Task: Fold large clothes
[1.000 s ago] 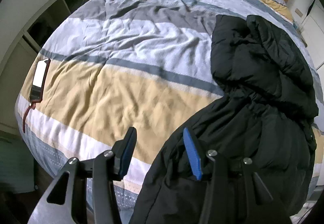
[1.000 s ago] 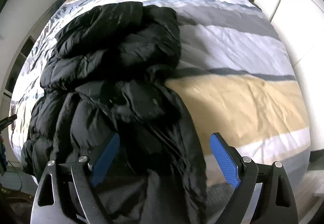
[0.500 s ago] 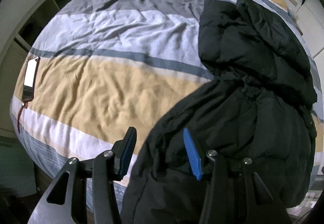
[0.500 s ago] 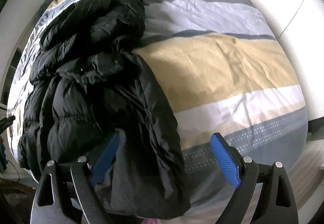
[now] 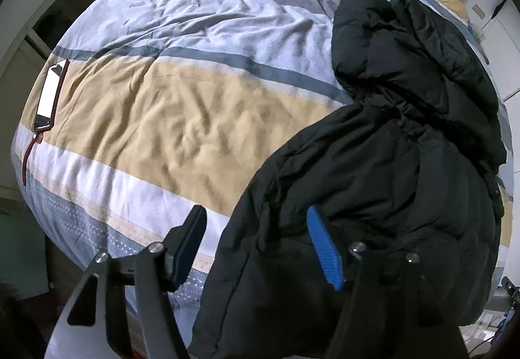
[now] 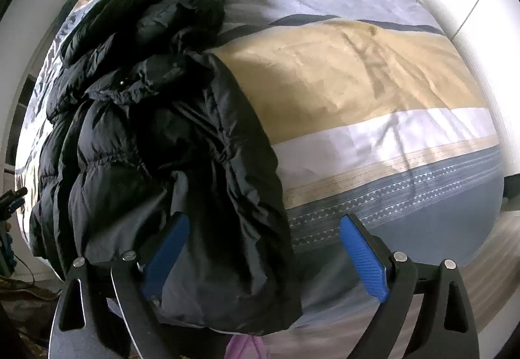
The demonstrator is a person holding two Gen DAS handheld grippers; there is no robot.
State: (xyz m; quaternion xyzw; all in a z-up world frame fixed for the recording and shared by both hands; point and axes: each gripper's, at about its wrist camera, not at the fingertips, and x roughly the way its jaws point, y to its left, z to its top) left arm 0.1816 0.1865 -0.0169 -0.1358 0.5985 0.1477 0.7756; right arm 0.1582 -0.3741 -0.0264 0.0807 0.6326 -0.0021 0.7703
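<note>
Black puffer jacket point(image 5: 383, 164) is bunched on the striped duvet point(image 5: 169, 118), hem hanging off the bed's foot. Left gripper point(image 5: 260, 245) is opening around the hem edge – right gripper point(image 6: 263, 255) gapes wide, pinching nothing.

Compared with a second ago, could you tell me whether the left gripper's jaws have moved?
Yes. The left gripper stands wider and is opening: its right finger has spread rightward over the black jacket, away from the bed, with jacket cloth between the fingers.
</note>
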